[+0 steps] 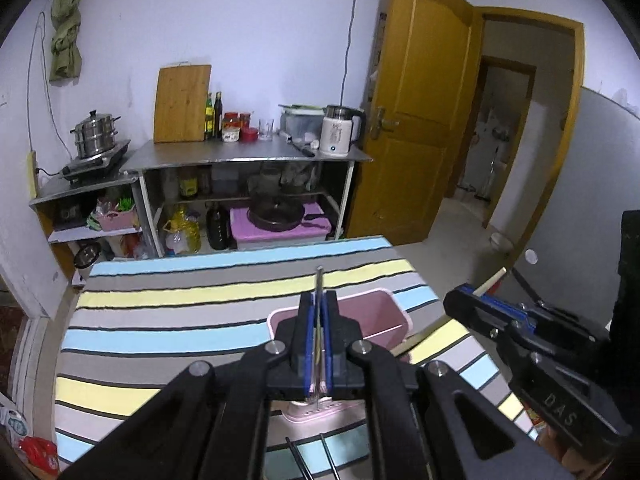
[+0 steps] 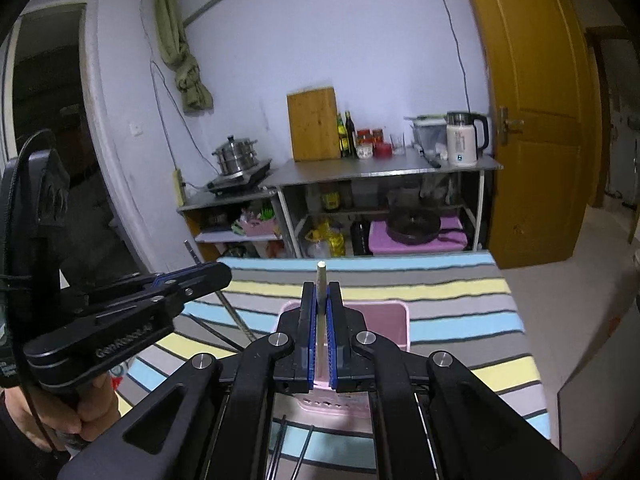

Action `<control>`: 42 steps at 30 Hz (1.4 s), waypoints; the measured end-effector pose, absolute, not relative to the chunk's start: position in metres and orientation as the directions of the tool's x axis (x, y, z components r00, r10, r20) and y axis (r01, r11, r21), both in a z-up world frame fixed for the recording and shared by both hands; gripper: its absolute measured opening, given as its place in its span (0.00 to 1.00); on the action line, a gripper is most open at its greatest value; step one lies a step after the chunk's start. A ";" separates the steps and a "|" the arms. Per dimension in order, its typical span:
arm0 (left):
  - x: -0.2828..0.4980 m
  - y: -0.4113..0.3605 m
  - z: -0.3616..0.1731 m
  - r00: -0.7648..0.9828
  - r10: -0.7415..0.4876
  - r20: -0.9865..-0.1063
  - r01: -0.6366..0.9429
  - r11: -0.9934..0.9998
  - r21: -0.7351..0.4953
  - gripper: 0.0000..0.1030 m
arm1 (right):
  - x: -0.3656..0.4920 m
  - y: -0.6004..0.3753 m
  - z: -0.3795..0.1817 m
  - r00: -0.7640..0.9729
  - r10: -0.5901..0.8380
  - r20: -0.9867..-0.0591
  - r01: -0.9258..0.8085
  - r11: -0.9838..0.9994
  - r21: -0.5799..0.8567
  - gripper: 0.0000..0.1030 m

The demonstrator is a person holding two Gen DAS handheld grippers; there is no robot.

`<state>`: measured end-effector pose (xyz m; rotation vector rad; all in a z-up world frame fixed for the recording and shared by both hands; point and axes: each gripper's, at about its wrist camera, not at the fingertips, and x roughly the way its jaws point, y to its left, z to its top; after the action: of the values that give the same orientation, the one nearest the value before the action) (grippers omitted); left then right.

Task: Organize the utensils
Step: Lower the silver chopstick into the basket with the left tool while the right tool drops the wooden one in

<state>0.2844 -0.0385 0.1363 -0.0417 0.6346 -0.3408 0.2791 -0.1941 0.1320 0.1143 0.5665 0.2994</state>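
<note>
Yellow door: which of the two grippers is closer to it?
Right. The right gripper is on the yellow door's side of the pink bin; the left gripper is beside it, farther from the door.

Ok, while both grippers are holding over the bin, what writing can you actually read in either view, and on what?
"DAS": raised letters on the right gripper body, seen from the left wrist.
"Gen...": embossed line on the left gripper body, seen from the right wrist; the remaining letters are too blurred.
Labels on the bottles and jars on the counter: too small to read.
</note>
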 end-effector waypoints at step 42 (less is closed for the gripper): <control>0.295 -0.019 0.105 0.707 -0.326 -0.628 0.271 0.944 -0.186 0.26 | 0.286 -0.196 0.093 0.748 0.300 -0.592 -0.232 0.954 0.190 0.15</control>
<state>0.2947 -0.0188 0.1046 -0.0818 0.7125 -0.3323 0.2864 -0.1958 0.0929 0.1064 0.6643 0.2916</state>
